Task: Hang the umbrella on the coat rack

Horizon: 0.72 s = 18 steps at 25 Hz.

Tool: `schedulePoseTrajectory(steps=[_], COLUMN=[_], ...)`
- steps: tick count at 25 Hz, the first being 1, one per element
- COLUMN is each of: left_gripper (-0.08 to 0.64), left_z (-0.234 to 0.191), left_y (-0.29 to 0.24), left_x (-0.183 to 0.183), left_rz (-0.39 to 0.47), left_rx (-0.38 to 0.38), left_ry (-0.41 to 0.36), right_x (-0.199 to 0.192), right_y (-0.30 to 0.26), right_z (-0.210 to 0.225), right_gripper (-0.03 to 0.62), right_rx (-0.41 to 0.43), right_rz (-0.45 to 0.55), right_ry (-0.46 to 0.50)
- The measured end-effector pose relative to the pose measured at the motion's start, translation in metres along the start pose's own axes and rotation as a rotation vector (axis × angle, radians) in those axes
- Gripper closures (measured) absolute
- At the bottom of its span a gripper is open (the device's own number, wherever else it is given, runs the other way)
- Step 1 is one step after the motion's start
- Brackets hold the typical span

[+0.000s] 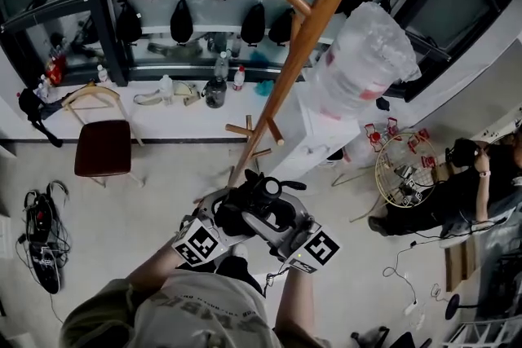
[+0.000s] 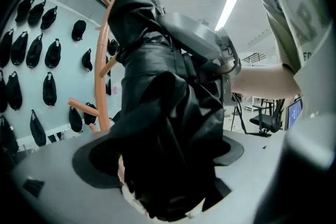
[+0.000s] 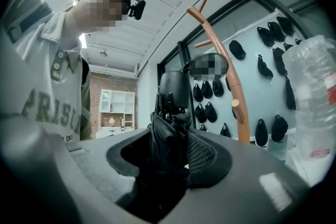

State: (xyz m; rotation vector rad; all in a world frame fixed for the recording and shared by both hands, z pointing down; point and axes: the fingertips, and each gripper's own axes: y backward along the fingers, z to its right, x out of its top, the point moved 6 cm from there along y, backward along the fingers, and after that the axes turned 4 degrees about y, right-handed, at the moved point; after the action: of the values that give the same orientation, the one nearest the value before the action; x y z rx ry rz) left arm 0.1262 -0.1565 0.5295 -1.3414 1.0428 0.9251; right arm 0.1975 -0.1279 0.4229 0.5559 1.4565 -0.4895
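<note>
Umbrella [image 2: 168,134], folded, black: probably light, soft, slippery fabric, bunched between my left fingers [image 2: 90,159], which stand wide and loose. Right fingers [image 3: 205,157] pinch its narrower folded body. Better hold, I judge: the stiff core. Coat rack [image 3: 236,86] ahead, beyond both.

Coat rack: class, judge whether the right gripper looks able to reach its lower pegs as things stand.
Probably yes. The coat rack stands just ahead of the right gripper, its lower pegs close, with nothing visibly between. That gripper is closed on the umbrella, though.
</note>
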Motion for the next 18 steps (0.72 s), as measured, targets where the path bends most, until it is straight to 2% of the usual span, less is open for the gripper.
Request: schedulePoseTrajectory(steps=[3, 8, 13, 18], left_gripper=[0.081, 0.072, 0.064, 0.063], left_z=[-0.006, -0.011, -0.004, -0.001], left_y=[0.01, 0.017, 0.021, 0.017], left_x=[-0.01, -0.021, -0.012, -0.002], left_rz=[-0.027, -0.055, -0.011, 0.001], left_rx=[0.051, 0.141, 0.166, 0.236], left_ry=[0.031, 0.091, 0.174, 0.177], right_x=[0.002, 0.0, -0.005, -0.014], right_y=[0.001, 0.001, -0.006, -0.011], right_z=[0.011, 0.031, 0.051, 0.069], right_gripper=[0.4, 0.401, 0.4, 0.401], right_rx=[-0.006, 0.031, 0.105, 0.178], right_rz=[-0.023, -0.061, -0.09, -0.114], right_ry=[0.018, 0.029, 0.025, 0.02])
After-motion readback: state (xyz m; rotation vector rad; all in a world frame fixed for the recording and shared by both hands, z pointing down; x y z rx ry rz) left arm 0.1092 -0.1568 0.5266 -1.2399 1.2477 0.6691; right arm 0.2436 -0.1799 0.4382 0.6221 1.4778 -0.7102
